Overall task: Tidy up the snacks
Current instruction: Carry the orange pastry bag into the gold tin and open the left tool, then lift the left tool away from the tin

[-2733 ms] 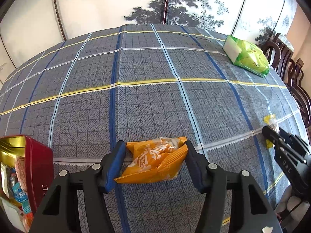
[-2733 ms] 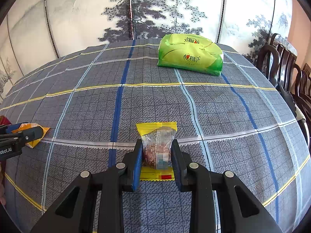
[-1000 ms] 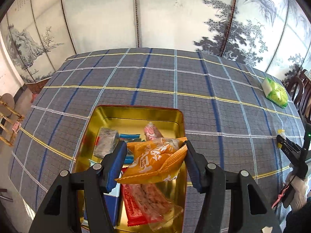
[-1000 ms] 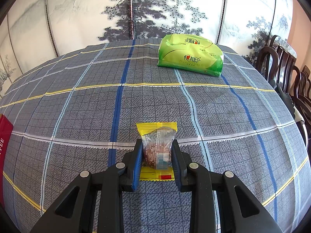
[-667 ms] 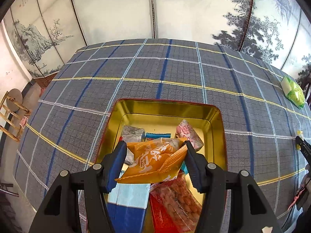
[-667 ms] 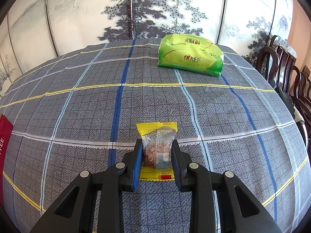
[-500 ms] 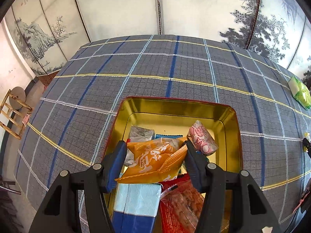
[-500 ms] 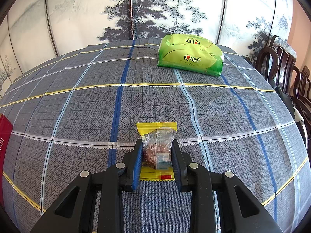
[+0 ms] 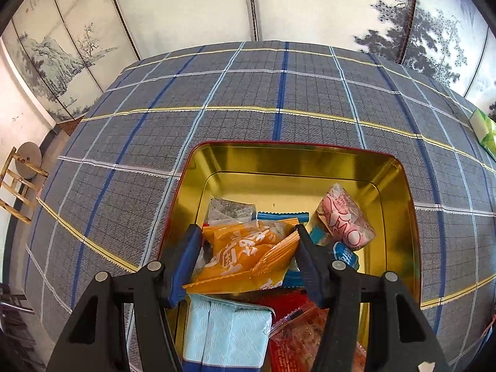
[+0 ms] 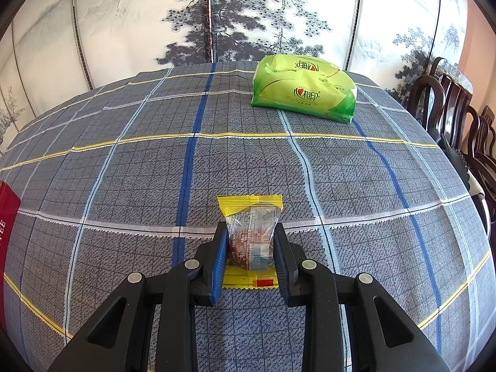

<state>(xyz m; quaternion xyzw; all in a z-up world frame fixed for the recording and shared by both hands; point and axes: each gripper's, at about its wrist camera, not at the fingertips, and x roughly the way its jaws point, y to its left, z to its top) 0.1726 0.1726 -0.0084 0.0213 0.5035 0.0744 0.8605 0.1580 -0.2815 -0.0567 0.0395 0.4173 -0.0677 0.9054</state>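
Note:
An orange snack packet [image 9: 245, 254] sits between the pads of my left gripper [image 9: 246, 229], just above the contents of an open gold-lined red tin [image 9: 294, 161]. The jaws are opening, and the pads still touch the packet's ends. The tin holds a pink packet [image 9: 344, 220], a grey packet [image 9: 231, 209], a light blue tissue pack [image 9: 226, 331] and red packets [image 9: 297, 338]. My right gripper [image 10: 251, 228] rests on the checked tablecloth, shut on a clear snack packet with yellow ends [image 10: 251, 217].
A green tissue pack [image 10: 302, 90] lies at the far side of the table. Dark wooden chairs [image 10: 449, 105] stand along the right edge. The tin's red side [image 10: 7, 217] shows at the far left of the right wrist view. A painted screen stands behind the table.
My left gripper carried the orange packet from the cloth to above the tin and sank lower into it. The right gripper and its packet have not moved.

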